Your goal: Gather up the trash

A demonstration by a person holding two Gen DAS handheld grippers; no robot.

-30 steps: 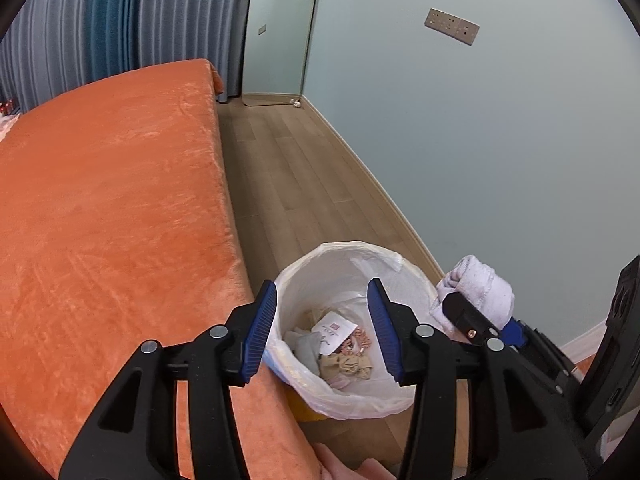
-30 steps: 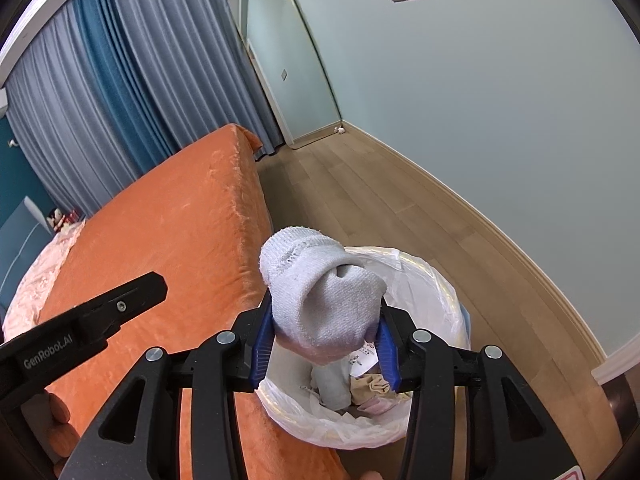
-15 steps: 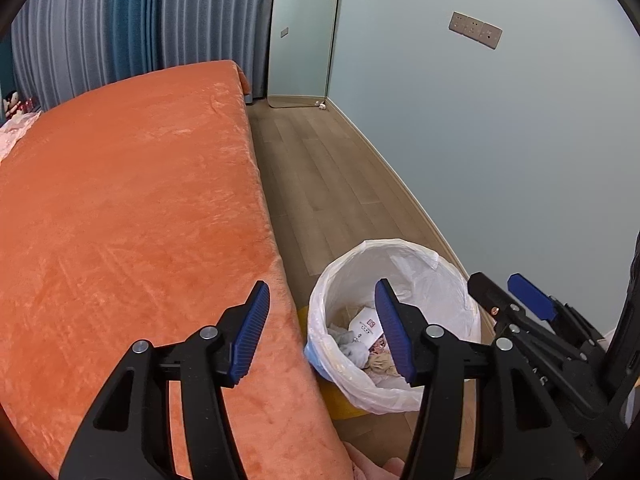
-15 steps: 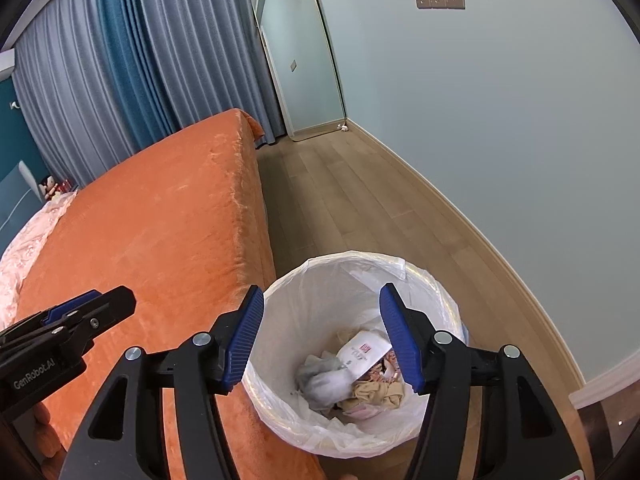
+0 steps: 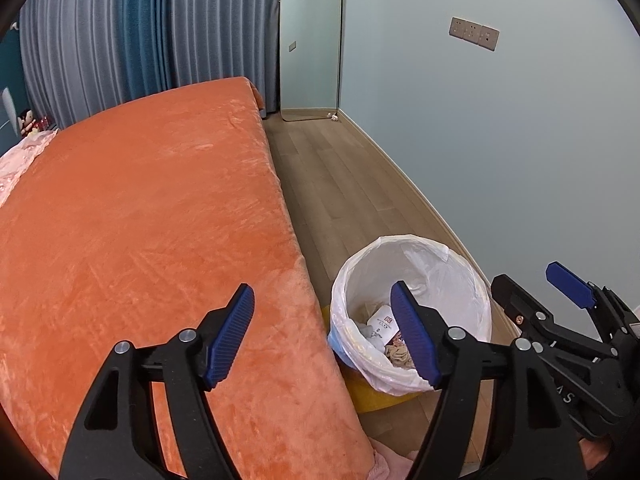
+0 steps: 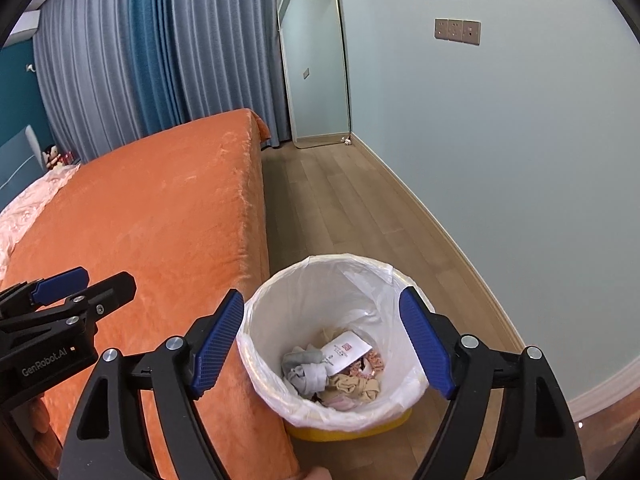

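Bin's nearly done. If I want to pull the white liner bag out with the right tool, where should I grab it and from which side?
Probably take the liner bag at the loose crumpled flap on its far rim, where plastic stands free of the yellow bin. Come from above with the right tool, whose jaws are opening with nothing between them, one pad inside the rim and one outside. The side by the orange bed looks tight.

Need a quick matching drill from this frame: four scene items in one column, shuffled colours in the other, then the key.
Items:
1. bed cover
2. bin liner
3. bin base
4. gripper pads

Colours:
A. yellow
B. blue
C. orange
D. white

Pairs: 1-C, 2-D, 3-A, 4-B
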